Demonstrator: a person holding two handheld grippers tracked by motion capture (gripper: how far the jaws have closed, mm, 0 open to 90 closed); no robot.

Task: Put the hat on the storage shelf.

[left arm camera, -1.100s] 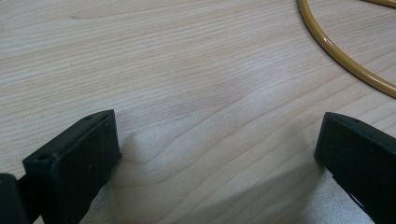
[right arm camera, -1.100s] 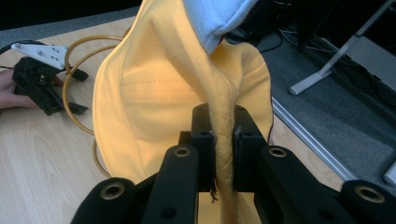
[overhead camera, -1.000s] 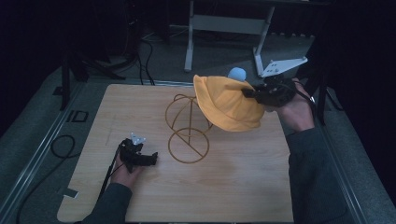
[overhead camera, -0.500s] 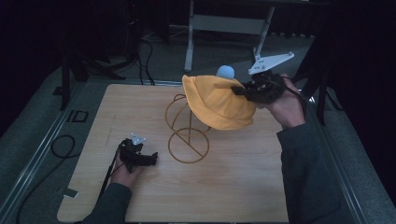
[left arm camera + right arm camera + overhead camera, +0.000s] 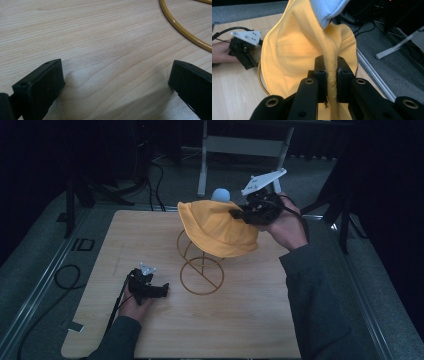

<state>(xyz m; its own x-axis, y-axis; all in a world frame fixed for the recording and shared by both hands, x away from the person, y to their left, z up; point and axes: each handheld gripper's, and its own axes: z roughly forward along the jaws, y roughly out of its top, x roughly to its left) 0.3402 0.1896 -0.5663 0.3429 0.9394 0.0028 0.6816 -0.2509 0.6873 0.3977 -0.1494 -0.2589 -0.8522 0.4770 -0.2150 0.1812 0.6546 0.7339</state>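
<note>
Pale wood table point(image 5: 240, 320) on grey floor, dark room, perhaps curtained, right gripper point(image 5: 329, 75) pinching yellow hat point(image 5: 220, 227) above wire stand point(image 5: 200, 270), left gripper point(image 5: 147, 287) spread, resting on table.

Only the letters "ID" can be read, on a dark label point(image 5: 83, 244) just off the wooden table's point(image 5: 150, 227) left edge.

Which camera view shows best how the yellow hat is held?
The right gripper view: the right tongs pinch a fold of the yellow hat. The high view shows the hat over the wire stand.
</note>
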